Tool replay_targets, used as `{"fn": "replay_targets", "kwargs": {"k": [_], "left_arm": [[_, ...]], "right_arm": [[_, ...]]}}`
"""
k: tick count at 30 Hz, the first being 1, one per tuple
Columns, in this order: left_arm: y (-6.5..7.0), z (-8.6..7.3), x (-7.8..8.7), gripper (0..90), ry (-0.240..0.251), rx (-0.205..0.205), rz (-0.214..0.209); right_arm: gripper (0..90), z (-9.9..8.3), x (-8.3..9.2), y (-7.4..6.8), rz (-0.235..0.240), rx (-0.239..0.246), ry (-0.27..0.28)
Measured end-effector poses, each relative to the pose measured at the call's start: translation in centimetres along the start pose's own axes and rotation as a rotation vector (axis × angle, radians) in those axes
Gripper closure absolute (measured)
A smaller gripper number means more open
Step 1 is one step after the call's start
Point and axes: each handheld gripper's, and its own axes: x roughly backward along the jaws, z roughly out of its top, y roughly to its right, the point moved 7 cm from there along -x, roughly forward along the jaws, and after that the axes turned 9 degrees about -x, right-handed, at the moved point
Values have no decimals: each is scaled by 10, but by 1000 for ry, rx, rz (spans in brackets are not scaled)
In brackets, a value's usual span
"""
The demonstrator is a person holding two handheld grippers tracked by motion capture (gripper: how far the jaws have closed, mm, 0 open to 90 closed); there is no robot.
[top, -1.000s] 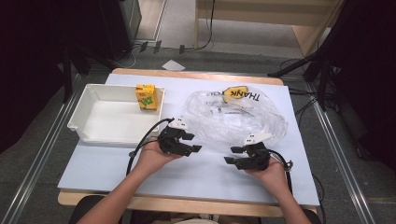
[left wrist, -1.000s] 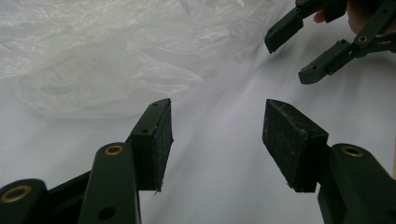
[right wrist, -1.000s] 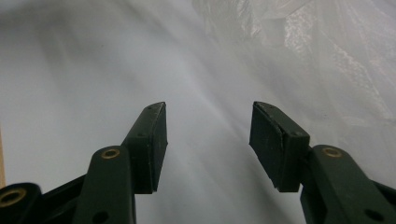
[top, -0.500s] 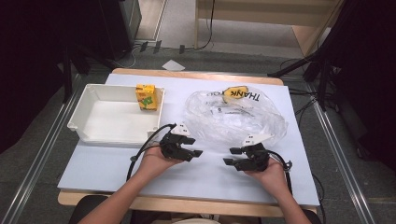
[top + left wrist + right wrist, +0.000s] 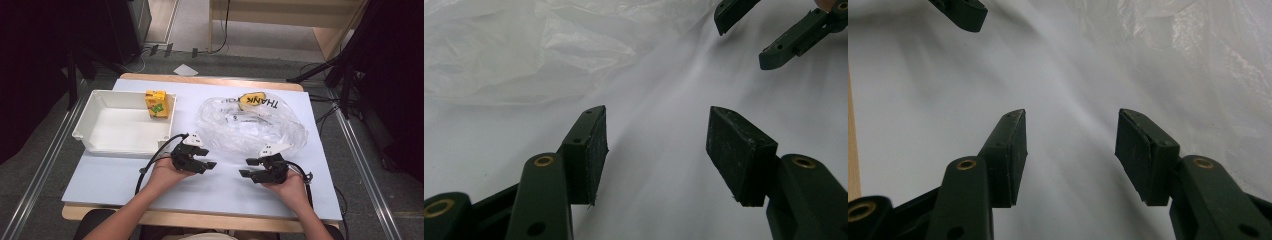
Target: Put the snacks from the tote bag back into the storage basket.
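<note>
A crumpled clear plastic bag (image 5: pixel 250 125) with a yellow "THANK" print lies at the table's back right. A yellow juice carton (image 5: pixel 156 103) stands in the far right corner of a white tray (image 5: pixel 95 120) at the left. My left gripper (image 5: pixel 209 158) rests low near the table's front, open and empty, pointing right toward the bag's near edge (image 5: pixel 524 55). My right gripper (image 5: pixel 245 167) faces it from the right, open and empty, with the bag's edge (image 5: pixel 1208 55) beside it. The two pairs of fingertips are a short gap apart.
The pale blue table top (image 5: pixel 115 180) has bare room in front of the tray and between the hands. Its wooden front edge (image 5: pixel 200 220) runs under the forearms. Cables trail from both grippers. Dark stands and floor surround the table.
The left gripper has shifted slightly right and toward the front. The right gripper, bag, carton and tray have kept still.
</note>
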Motion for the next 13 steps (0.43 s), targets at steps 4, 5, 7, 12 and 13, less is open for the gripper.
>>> {"fn": "replay_targets", "kwargs": {"k": [4,5,7,12,13], "left_arm": [[-1,-1,-1,424,-5,9,-4],[-1,-2,-1,423,-6,13,-4],[-1,-2,-1,424,-8,9,-3],[-1,-5,-5,421,-18,3,-5],[-1,-5,-5,419,-18,3,-5]], "right_arm": [[477,0,0,1,-2,1,0],[476,0,0,1,-3,1,0],[476,0,0,0,-3,2,-1],[477,-1,0,-1,-6,6,-3],[477,-1,0,-1,-6,6,-3]]}}
